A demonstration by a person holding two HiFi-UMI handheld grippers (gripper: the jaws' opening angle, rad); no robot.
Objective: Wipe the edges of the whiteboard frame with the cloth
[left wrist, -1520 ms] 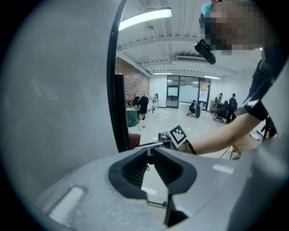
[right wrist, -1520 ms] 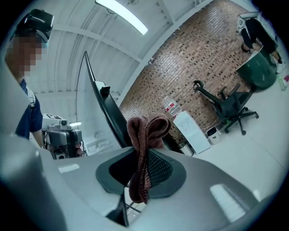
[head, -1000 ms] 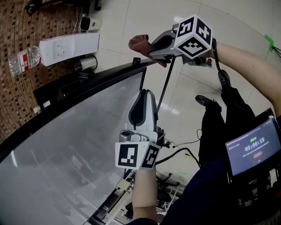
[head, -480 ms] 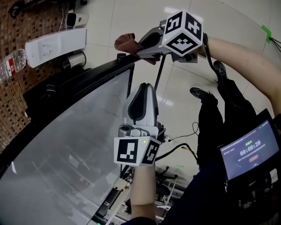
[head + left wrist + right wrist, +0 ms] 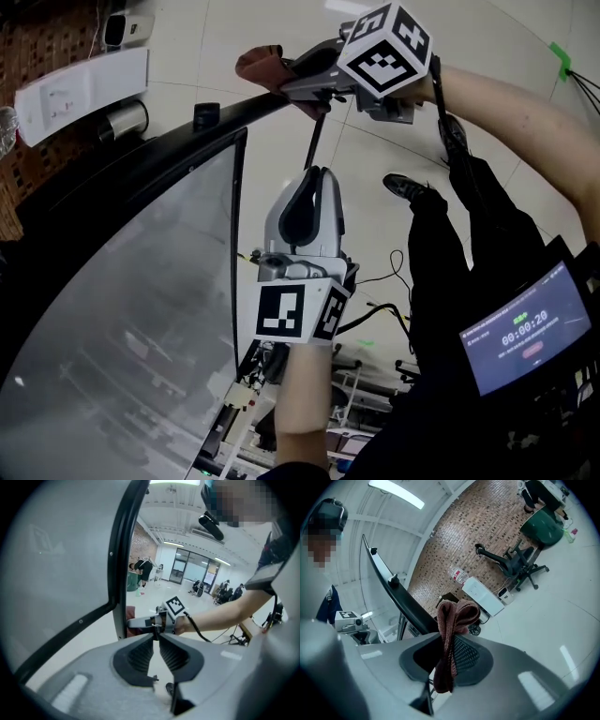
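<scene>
Above the black whiteboard frame (image 5: 141, 169), our right gripper (image 5: 292, 75) clamps a brown knitted cloth (image 5: 257, 64); pressing down seems next.

Head view first: the whiteboard (image 5: 112, 309) runs off the left and bottom edges, so its far corners are lost. At its top corner only a brown end of the cloth (image 5: 258, 66) peeks out. The rest is tucked behind the right claw (image 5: 291, 77), and whether cloth meets frame (image 5: 169, 155) can't be told from here. The small print on the chest screen (image 5: 525, 328) is unreadable. Left gripper view: the frame covers most of the cloth, and the people (image 5: 140, 569) beyond the whiteboard are too small to make out. Right gripper view: the whiteboard's lower stretch sinks behind the claw.
</scene>
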